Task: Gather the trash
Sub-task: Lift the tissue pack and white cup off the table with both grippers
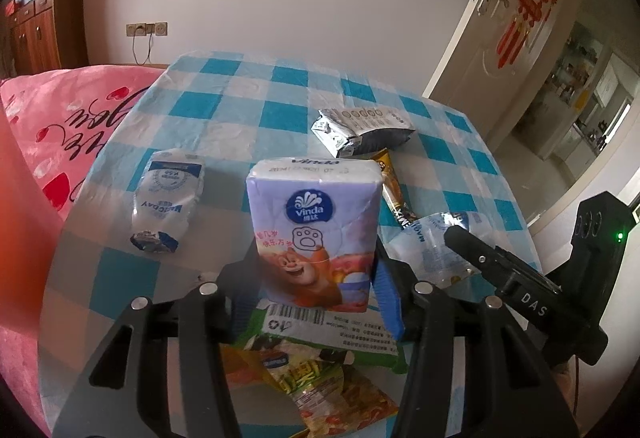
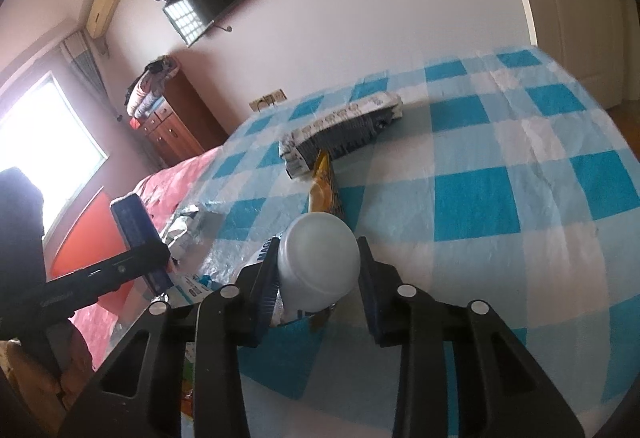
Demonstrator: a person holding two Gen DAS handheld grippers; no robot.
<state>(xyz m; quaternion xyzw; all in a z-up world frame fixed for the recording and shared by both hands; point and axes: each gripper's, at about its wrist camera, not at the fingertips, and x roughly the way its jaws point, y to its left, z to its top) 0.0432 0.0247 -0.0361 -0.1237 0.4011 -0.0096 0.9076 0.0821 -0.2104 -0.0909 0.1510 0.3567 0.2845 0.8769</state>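
My left gripper (image 1: 316, 278) is shut on a purple Vinda tissue pack (image 1: 314, 222) and holds it upright between the blue pads, above a green-and-white packet (image 1: 332, 334) and a yellow snack bag (image 1: 320, 390). My right gripper (image 2: 320, 270) is shut on a puffed, clear plastic pouch (image 2: 318, 262) with blue print, low over the checked tablecloth (image 2: 500, 198). In the left wrist view the same pouch (image 1: 428, 242) lies at the right, with one of the right gripper's fingers (image 1: 476, 254) on it. A left gripper finger (image 2: 132, 226) shows at the left of the right wrist view.
On the table also lie a crumpled white-and-blue wrapper (image 1: 168, 198), a silver-and-black packet (image 1: 360, 130) and a gold stick wrapper (image 1: 394, 190). A bed with a pink cover (image 1: 72, 126) borders the table's left side. A white door (image 1: 520, 18) stands open at the right.
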